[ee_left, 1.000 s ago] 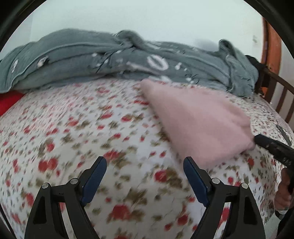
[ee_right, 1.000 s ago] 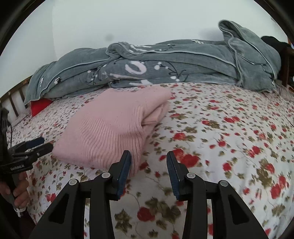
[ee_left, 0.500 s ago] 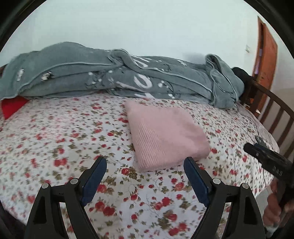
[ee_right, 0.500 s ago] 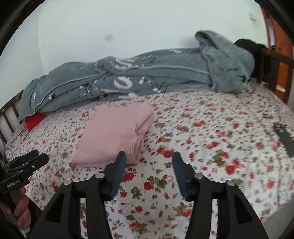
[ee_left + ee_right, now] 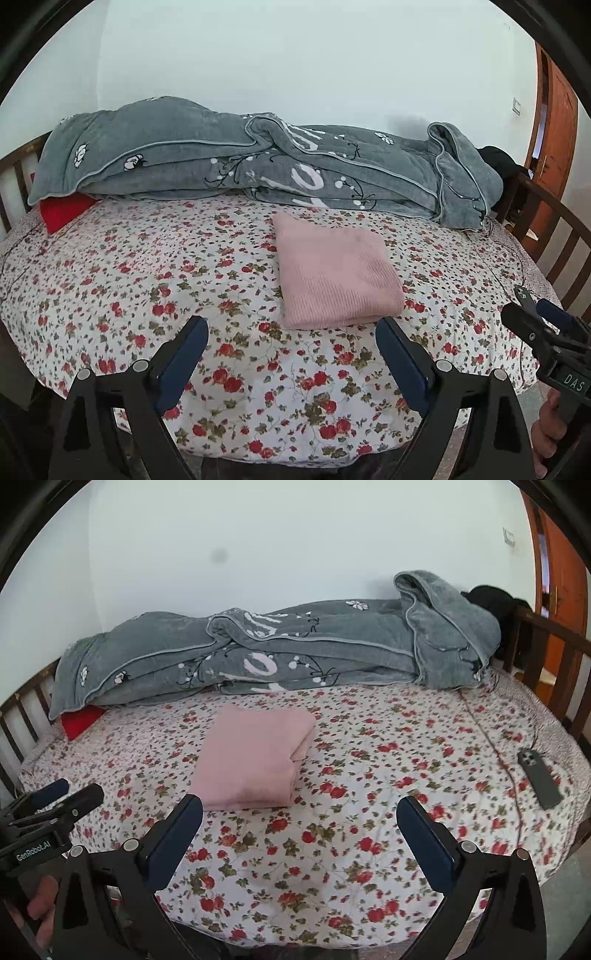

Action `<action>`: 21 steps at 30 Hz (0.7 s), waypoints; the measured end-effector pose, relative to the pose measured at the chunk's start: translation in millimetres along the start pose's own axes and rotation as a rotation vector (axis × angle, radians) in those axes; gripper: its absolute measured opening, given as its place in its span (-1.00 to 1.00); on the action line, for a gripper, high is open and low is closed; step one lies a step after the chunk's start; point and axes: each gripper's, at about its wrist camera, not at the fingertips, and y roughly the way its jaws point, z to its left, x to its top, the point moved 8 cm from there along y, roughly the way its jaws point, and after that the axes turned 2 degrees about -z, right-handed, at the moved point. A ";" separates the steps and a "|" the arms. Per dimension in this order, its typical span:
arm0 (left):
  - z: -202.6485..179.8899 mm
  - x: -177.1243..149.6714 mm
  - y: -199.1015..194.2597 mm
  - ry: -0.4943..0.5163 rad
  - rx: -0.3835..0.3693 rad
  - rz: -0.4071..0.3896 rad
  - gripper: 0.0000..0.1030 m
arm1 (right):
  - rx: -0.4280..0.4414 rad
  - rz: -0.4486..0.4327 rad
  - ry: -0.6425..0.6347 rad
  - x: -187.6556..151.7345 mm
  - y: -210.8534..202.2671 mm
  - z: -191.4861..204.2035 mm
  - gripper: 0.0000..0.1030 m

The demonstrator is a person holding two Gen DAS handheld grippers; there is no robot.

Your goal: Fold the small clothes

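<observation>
A pink knitted garment [image 5: 336, 277] lies folded into a neat rectangle on the floral bed sheet [image 5: 147, 280]; it also shows in the right wrist view [image 5: 255, 760]. My left gripper [image 5: 291, 339] is open and empty, held back above the bed's front edge, short of the garment. My right gripper [image 5: 301, 816] is open wide and empty, also back from the garment. Each gripper shows at the edge of the other's view: the right one [image 5: 535, 314] and the left one [image 5: 62, 797].
A grey quilt [image 5: 258, 166] is bunched along the wall at the back. A red cushion [image 5: 62, 212] peeks out under its left end. A dark phone [image 5: 539, 779] with a cable lies at the right. Wooden bed rails [image 5: 546, 653] stand at both ends.
Both grippers have pulled back from the folded pink garment toward the bed's front edge. The right gripper's jaws have opened wider. The garment stays put.
</observation>
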 end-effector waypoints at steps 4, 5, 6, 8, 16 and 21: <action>0.7 0.6 -3.2 -0.012 0.005 0.002 0.79 | -0.013 -0.002 -0.026 -2.0 -4.8 1.8 1.00; 0.7 1.0 -3.2 -0.015 0.004 0.004 0.79 | -0.015 -0.002 -0.029 -2.5 -5.5 1.9 1.00; -0.2 1.0 -3.7 -0.014 0.002 0.004 0.79 | -0.017 0.000 -0.029 -3.1 -5.9 1.5 1.00; -1.4 1.0 -3.7 -0.007 0.007 0.002 0.79 | -0.015 0.001 -0.023 -4.3 -6.6 0.3 1.00; -4.9 0.5 -0.6 0.017 0.018 0.006 0.79 | -0.033 0.003 -0.032 -6.1 -6.2 1.5 1.00; -4.2 -0.1 0.2 0.015 0.019 0.009 0.79 | -0.031 -0.003 -0.024 -4.5 -7.3 3.2 1.00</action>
